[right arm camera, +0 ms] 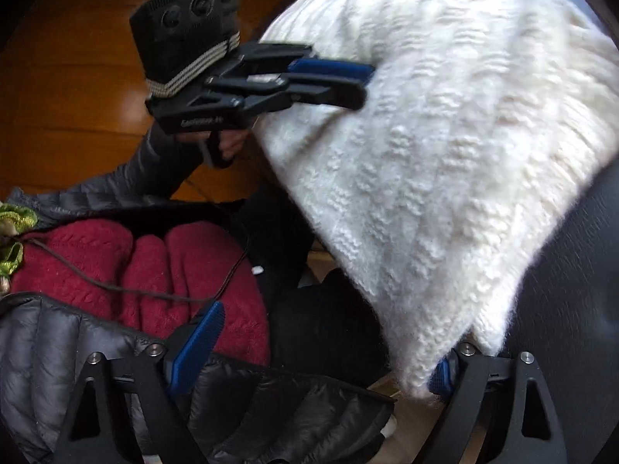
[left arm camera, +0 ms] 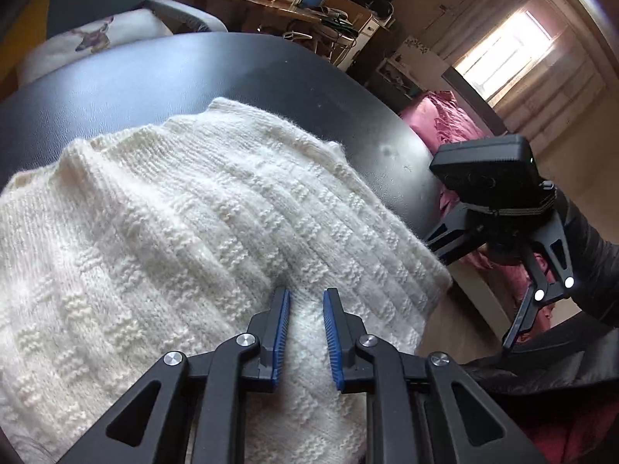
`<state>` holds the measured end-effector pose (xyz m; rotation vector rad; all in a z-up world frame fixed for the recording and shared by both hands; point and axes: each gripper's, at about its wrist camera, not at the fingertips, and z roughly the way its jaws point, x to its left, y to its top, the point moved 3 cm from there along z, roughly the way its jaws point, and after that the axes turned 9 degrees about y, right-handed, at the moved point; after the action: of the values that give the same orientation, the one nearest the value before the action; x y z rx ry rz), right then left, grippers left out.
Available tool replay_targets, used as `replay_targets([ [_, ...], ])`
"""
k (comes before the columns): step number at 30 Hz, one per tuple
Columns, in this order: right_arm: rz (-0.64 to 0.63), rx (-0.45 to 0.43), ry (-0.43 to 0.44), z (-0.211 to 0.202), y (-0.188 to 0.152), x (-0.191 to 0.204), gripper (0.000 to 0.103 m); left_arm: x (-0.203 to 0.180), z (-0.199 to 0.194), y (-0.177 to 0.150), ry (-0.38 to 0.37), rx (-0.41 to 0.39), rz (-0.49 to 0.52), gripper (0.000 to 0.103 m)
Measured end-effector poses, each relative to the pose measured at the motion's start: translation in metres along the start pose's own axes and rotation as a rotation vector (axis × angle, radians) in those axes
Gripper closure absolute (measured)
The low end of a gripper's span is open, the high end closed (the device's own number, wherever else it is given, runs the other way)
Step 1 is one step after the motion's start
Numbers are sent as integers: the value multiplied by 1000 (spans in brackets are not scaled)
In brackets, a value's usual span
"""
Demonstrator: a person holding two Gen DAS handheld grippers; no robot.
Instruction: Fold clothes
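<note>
White knitted sweater spread on black round worktop, near edge overhanging toward the person. Fabric bunched in soft ridges, basket-weave texture visible.

Left tool over near edge of sweater, blue-padded fingers parted to a narrow gap, a raised fold of knit lying between them; pads not pressed onto the fabric, so not gripping. Same tool seen side-on in right wrist view, tips at the sweater's edge, held by a hand in a dark quilted sleeve.

Right tool wide open. Left finger clear of cloth, over dark quilted jacket. Right finger partly hidden under the hanging corner of the sweater; contact probable, no grip. Also seen in left wrist view, beside the worktop edge.

Red knitted garment on the person's lap below the worktop edge. Wooden floor beyond.
</note>
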<state>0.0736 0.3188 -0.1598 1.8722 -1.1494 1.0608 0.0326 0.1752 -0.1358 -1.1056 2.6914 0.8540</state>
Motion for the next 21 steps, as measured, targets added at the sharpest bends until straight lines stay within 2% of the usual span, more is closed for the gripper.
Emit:
replay_targets([
  [2, 8, -67, -71, -13, -6, 6, 12, -7, -10, 5, 5, -30, 7, 85],
  [4, 6, -174, -167, -33, -8, 14, 12, -8, -25, 8, 4, -82, -2, 85],
  [7, -30, -440, -349, -70, 3, 28, 12, 6, -35, 19, 34, -122, -52, 84],
  [9, -74, -579, -446, -82, 16, 35, 12, 17, -37, 17, 40, -126, -100, 84],
  [12, -86, -634, -590, -77, 41, 34, 12, 26, -36, 9, 68, -127, -136, 84],
  [15, -106, -589, -731, -62, 62, 26, 17, 36, -37, 1, 69, -134, -158, 84],
  [16, -102, -578, -763, -58, 67, 21, 35, 38, -37, 0, 73, -137, -163, 83],
  [17, -88, -571, -774, -54, 70, 14, 68, 40, -37, -2, 76, -139, -169, 83],
  [18, -60, -565, -789, -52, 73, 6, 84, 41, -36, -4, 80, -142, -175, 83],
  [19, -40, -557, -793, -54, 74, -3, 93, 43, -36, -5, 83, -145, -180, 83],
  [21, -6, -560, -782, -61, 72, -15, 93, 47, -36, -9, 90, -150, -192, 83],
])
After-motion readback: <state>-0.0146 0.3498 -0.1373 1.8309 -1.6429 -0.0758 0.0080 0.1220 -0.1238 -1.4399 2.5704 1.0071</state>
